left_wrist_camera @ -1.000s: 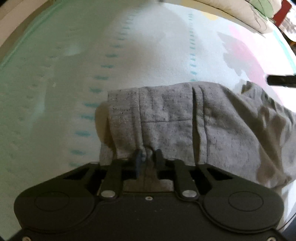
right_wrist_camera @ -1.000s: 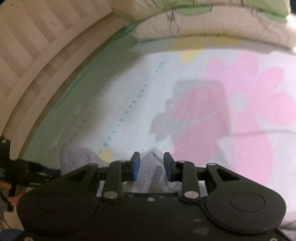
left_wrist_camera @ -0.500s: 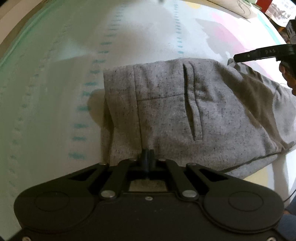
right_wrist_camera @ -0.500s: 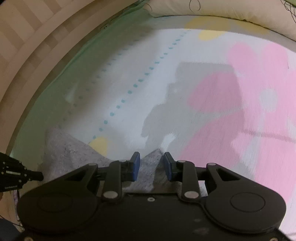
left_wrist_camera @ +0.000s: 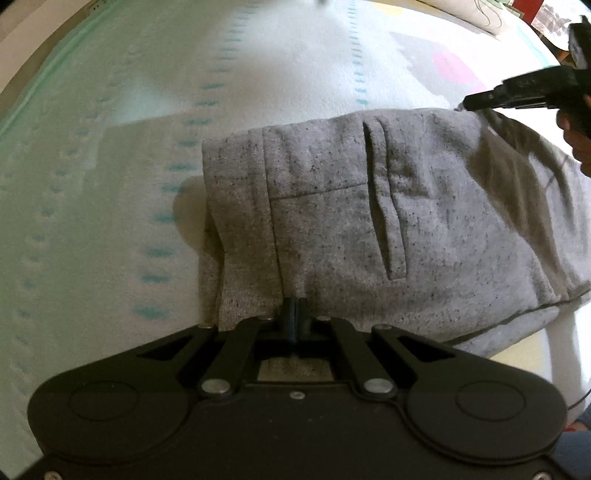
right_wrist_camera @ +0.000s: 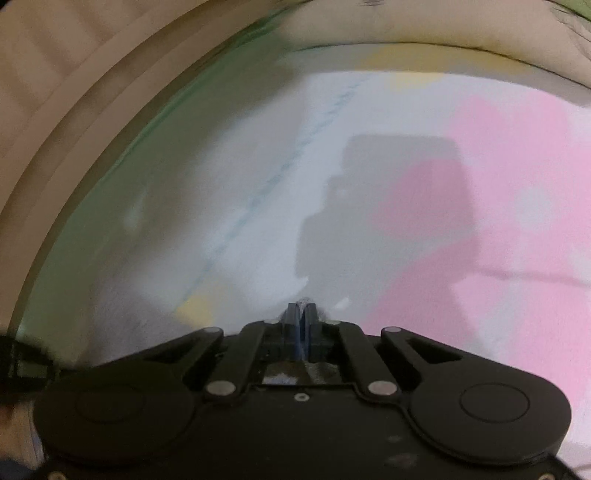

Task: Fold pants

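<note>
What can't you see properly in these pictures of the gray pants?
- Left wrist view: the gray pants run off the right edge, so the legs are cut off.
- Right wrist view: motion blur smears the bedsheet; only a tuft of fabric shows at the right gripper.
- The left gripper body hides the near hem.

The black right gripper [right_wrist_camera: 302, 314] pinches a tuft of grey speckled fabric [right_wrist_camera: 303, 302] between closed jaws; ahead lies a white-and-pink flowered sheet [right_wrist_camera: 498, 206].

You work over bed sheet [right_wrist_camera: 258, 192]: white, teal dashed lines, pink flower print [right_wrist_camera: 517, 229], green border. Beige striped wall [right_wrist_camera: 55, 66] at your left, cream pillow [right_wrist_camera: 424, 33] beyond.
</note>
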The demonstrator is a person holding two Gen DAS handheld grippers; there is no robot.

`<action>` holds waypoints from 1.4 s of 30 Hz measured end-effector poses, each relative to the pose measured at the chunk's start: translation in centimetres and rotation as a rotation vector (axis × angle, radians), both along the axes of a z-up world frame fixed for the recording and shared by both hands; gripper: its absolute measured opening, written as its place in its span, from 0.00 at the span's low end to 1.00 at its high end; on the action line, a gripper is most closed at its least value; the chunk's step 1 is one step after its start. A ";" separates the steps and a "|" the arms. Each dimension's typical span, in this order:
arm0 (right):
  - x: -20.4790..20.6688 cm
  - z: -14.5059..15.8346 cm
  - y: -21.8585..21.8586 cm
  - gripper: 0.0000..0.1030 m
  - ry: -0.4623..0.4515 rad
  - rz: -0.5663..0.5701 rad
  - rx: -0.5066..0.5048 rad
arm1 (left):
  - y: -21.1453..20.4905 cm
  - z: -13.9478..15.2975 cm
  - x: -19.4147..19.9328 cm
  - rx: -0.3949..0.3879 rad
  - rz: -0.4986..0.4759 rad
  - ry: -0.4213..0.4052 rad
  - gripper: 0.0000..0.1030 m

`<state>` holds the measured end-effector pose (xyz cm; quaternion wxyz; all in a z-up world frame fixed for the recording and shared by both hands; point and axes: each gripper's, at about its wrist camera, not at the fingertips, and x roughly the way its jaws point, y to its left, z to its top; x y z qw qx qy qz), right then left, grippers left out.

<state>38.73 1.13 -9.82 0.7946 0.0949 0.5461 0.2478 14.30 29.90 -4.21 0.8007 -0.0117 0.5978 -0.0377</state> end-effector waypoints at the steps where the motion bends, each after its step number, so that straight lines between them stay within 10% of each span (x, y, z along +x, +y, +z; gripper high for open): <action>1: 0.2 -0.5 0.1 0.01 0.005 -0.029 -0.007 | -0.1 0.1 -0.1 0.007 0.001 -0.003 0.00; 7: -2.7 2.4 -1.0 0.13 -0.160 -0.163 -0.078 | -0.4 2.4 -1.1 0.028 -0.013 -0.035 0.04; 15: -12.4 5.3 -1.9 0.15 -0.292 -0.071 -0.126 | -3.5 6.9 1.1 0.038 0.028 -0.217 0.12; 22: -19.5 0.3 -0.7 0.15 -0.170 0.060 -0.225 | -6.9 -0.1 1.1 0.049 -0.101 0.044 0.13; 29: -24.1 0.3 -0.2 0.13 -0.144 0.126 -0.210 | -3.3 0.3 -3.2 -0.090 -0.011 0.090 0.07; 34: -22.5 3.3 0.2 0.18 -0.260 0.038 -0.094 | -2.7 2.7 -4.5 -0.023 0.021 0.003 0.07; 38: -23.4 4.2 2.4 0.29 -0.285 0.171 -0.057 | -2.2 4.0 -5.3 -0.031 0.025 -0.028 0.13; 42: -26.7 3.0 5.0 0.33 -0.458 0.424 -0.234 | -2.7 4.0 -5.7 0.048 -0.021 -0.032 0.13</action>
